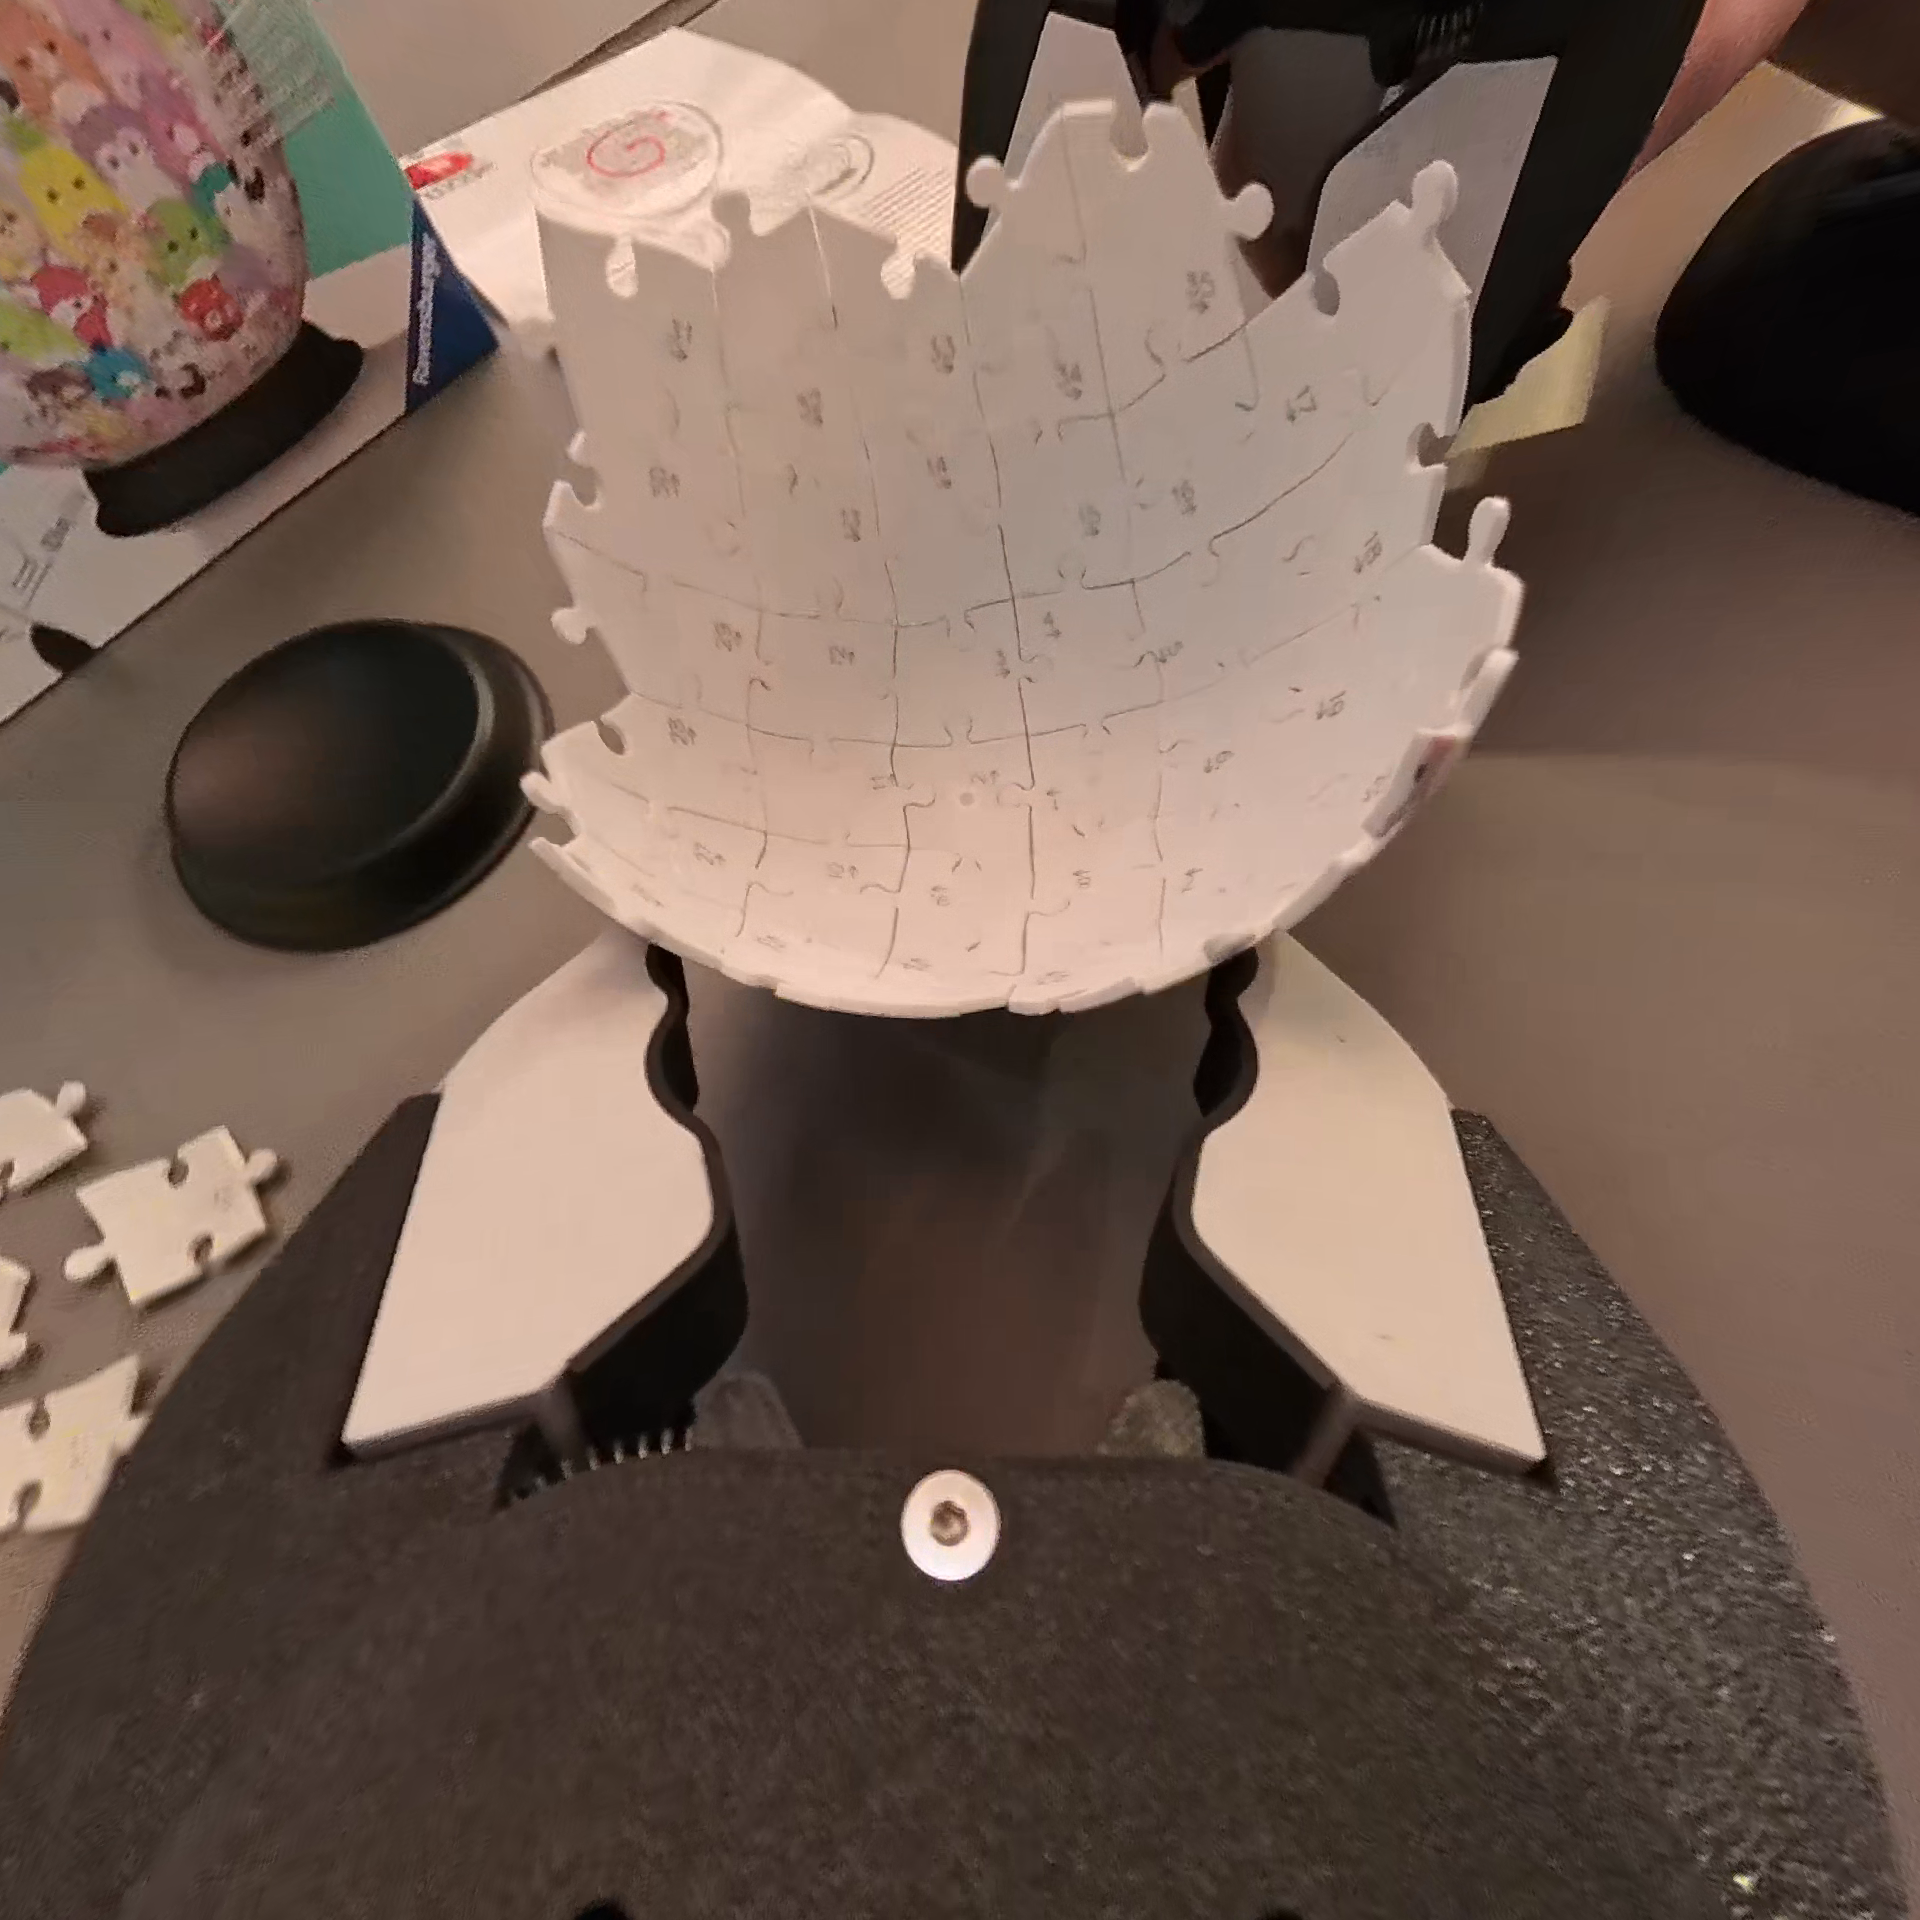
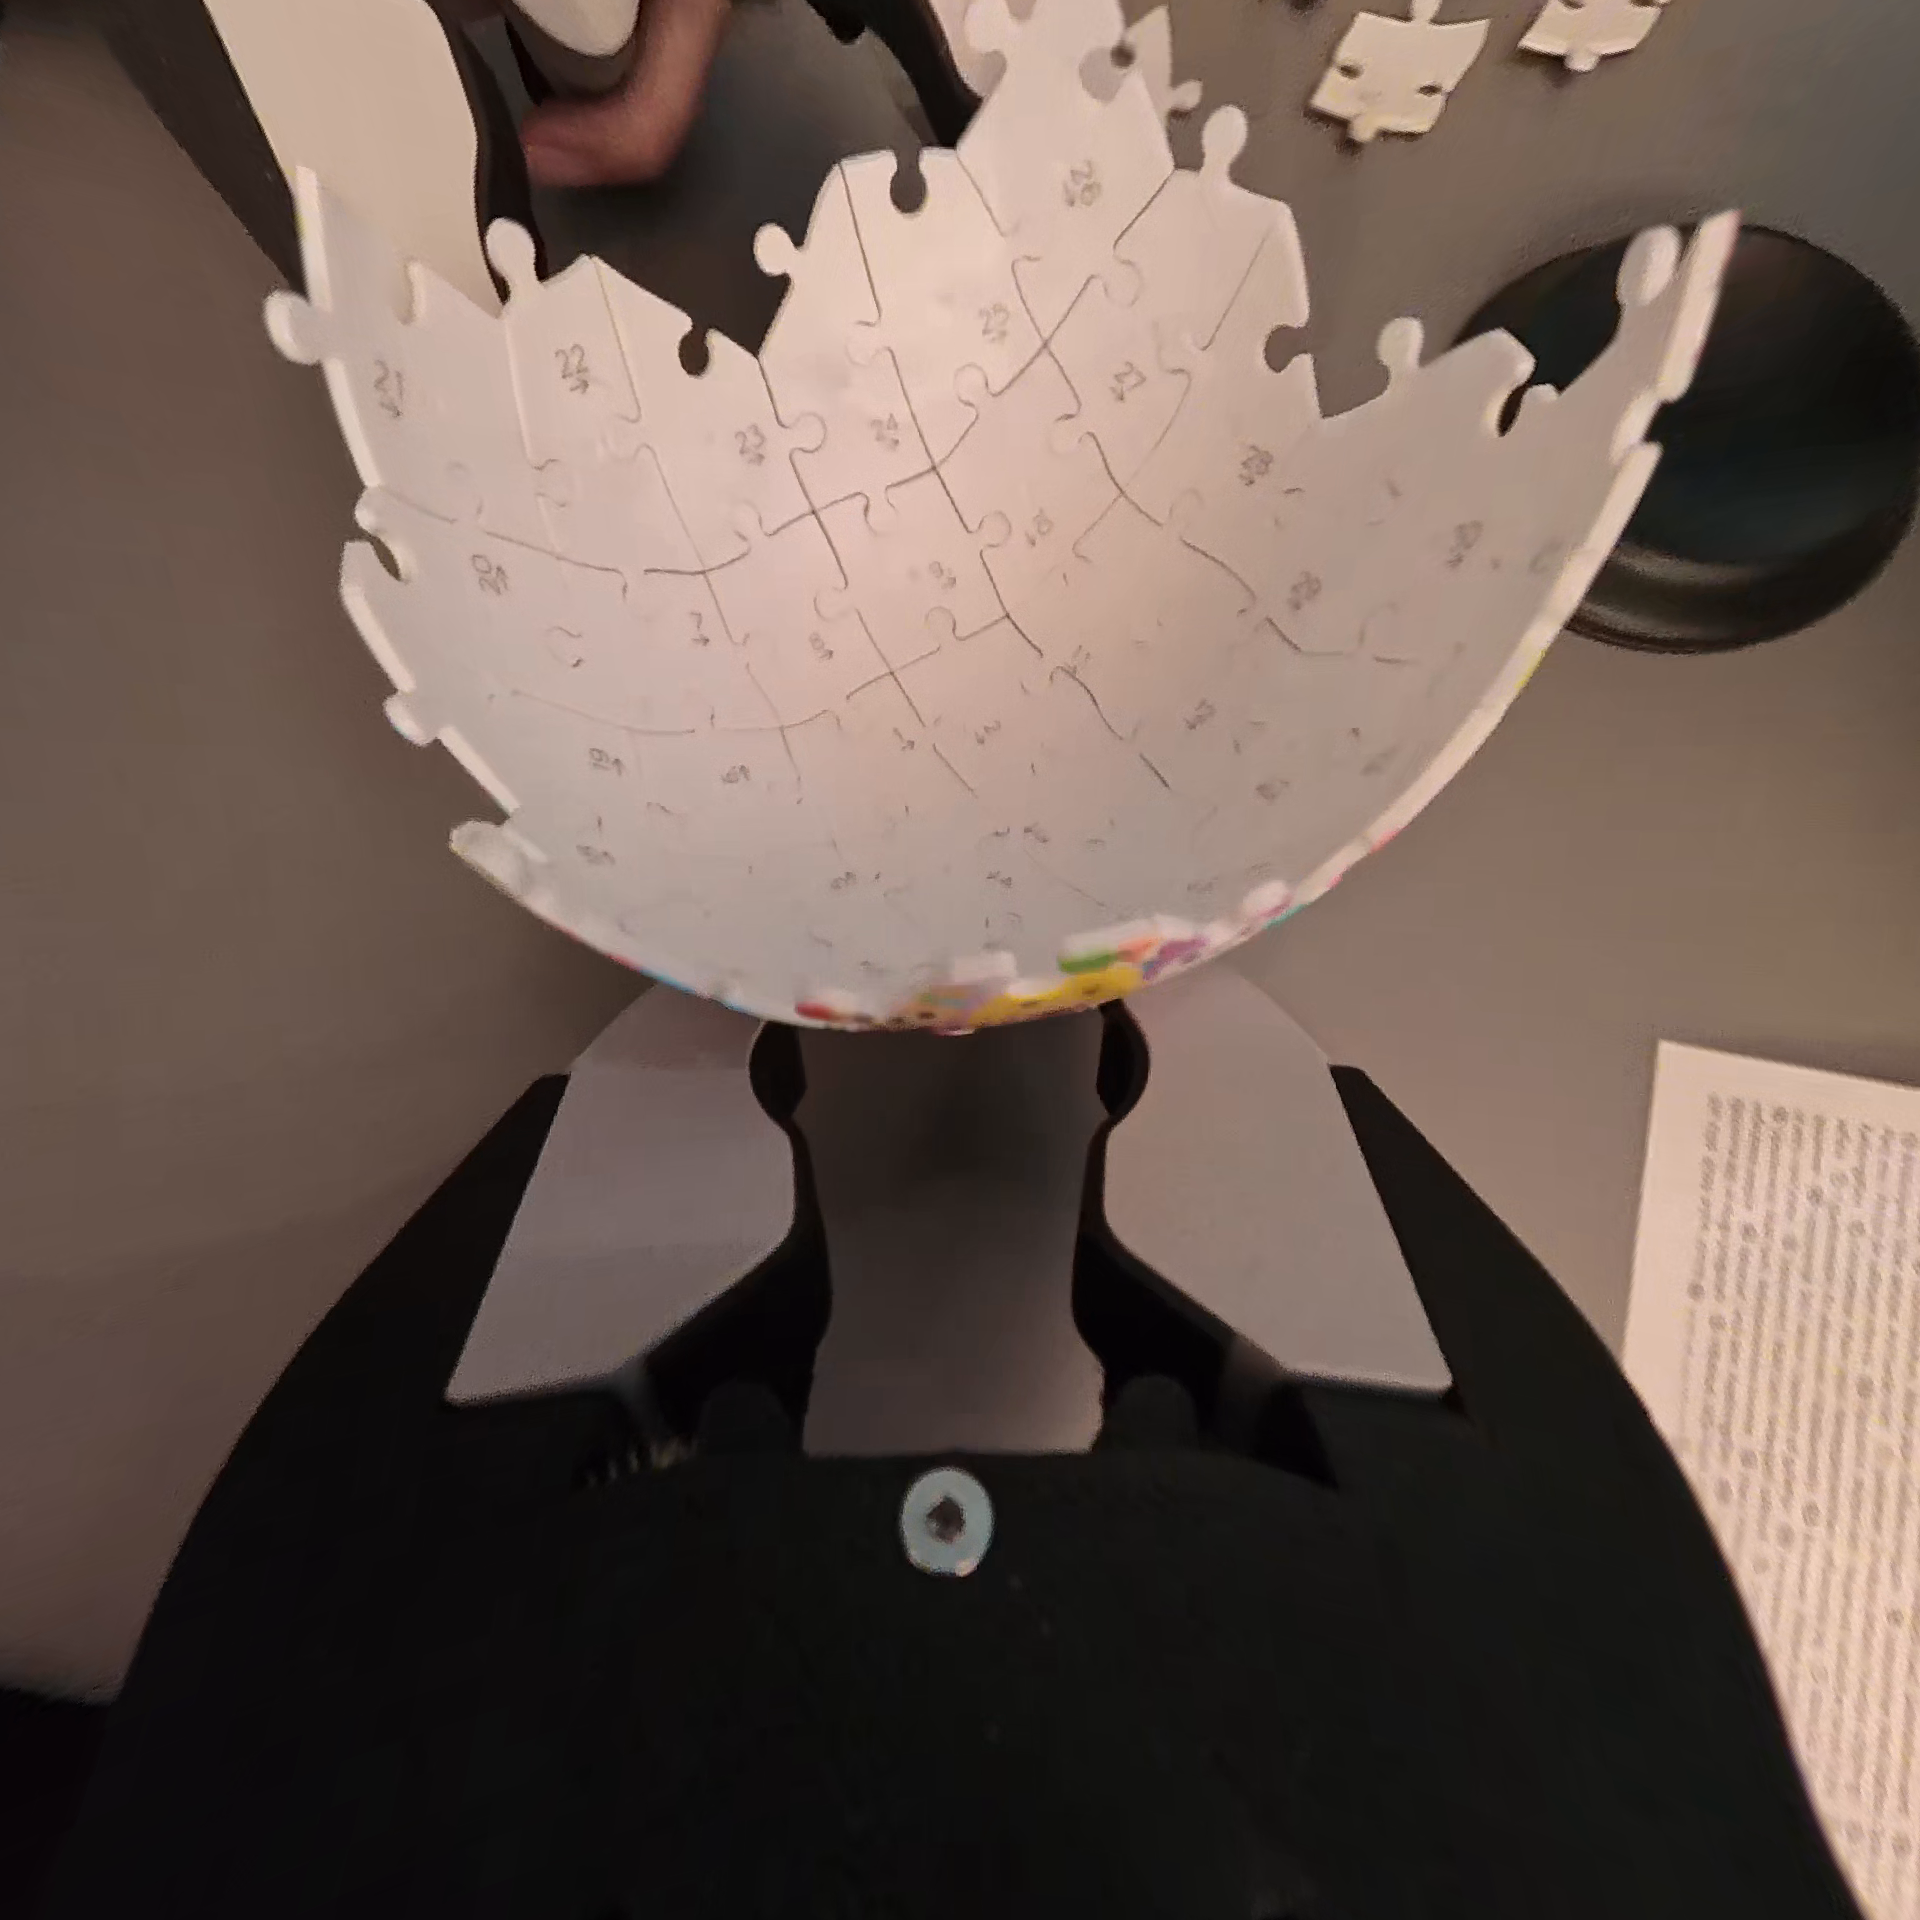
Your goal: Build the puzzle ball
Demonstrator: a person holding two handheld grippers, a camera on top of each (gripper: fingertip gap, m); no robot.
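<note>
While half-built, puzzle ball [image 1: 997, 644] white, bowl-shaped

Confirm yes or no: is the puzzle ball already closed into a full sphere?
No, the puzzle ball is only an open half shell with a jagged upper edge.

Half-built white puzzle ball [image 1: 997, 644] bowl, jagged rim.

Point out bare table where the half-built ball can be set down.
Free: the grey table right of the ball, short of the dark object behind. Also the strip left of the ball in the right wrist view. Crowded: loose pieces, black stand, box, and printed sheet.
</note>
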